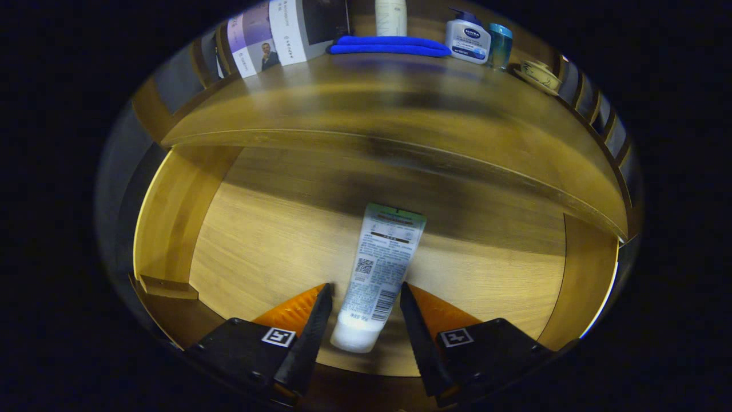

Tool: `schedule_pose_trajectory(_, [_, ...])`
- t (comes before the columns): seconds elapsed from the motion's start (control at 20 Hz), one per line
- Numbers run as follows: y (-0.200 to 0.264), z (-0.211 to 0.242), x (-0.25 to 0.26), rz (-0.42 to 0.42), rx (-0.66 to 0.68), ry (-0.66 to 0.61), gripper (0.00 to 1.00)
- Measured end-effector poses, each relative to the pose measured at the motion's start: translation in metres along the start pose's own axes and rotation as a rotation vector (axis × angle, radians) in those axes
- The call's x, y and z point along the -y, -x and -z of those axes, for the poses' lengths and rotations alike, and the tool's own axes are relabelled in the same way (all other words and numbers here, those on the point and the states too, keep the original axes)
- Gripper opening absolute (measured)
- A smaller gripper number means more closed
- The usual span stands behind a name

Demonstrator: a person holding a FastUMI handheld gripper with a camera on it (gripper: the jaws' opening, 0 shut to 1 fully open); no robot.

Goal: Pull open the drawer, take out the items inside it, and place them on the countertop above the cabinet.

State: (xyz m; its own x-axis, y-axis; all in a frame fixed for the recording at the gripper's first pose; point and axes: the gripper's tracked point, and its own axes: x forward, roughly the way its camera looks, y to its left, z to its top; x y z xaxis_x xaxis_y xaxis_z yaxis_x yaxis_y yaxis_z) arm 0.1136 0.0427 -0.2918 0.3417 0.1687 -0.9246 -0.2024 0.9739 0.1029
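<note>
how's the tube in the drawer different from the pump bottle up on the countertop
The tube lies flat on the open drawer floor between the open hand-held gripper fingers; the pump bottle stands upright on the countertop. The tube is long and slim, the bottle squat with a pump. Both are mainly white, with printed labels.

Tool (366,294): wedge fingers, square tag markers

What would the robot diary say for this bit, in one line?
drawer: open | tube: lying in drawer, cap end between fingers | gripper: open, not pressing tube | countertop: tube not there yet
</note>
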Motion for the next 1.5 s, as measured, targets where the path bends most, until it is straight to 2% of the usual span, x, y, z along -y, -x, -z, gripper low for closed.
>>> schedule_pose_trajectory(0.2, [-0.002,0.002,-0.002,-0.015,-0.002,0.004,0.49])
schedule_pose_trajectory(0.25, [0.004,0.0,-0.004,-0.027,0.005,-0.004,0.48])
schedule_pose_trajectory(0.3, [0.001,0.005,-0.007,-0.049,-0.001,-0.011,0.39])
schedule_pose_trajectory(0.4, [0.005,0.008,-0.013,-0.083,-0.006,-0.009,0.39])
schedule_pose_trajectory(0.55, [0.02,0.0,-0.015,-0.09,0.037,0.009,0.39])
schedule_pose_trajectory(0.8, [0.055,-0.003,-0.024,-0.123,0.09,0.094,0.38])
schedule_pose_trajectory(1.1, [0.09,-0.004,-0.043,-0.183,0.139,0.14,0.38])
schedule_pose_trajectory(1.3, [0.118,-0.013,-0.05,-0.231,0.192,0.121,0.39])
schedule_pose_trajectory(1.5, [0.144,-0.032,-0.044,-0.238,0.257,0.11,0.38])
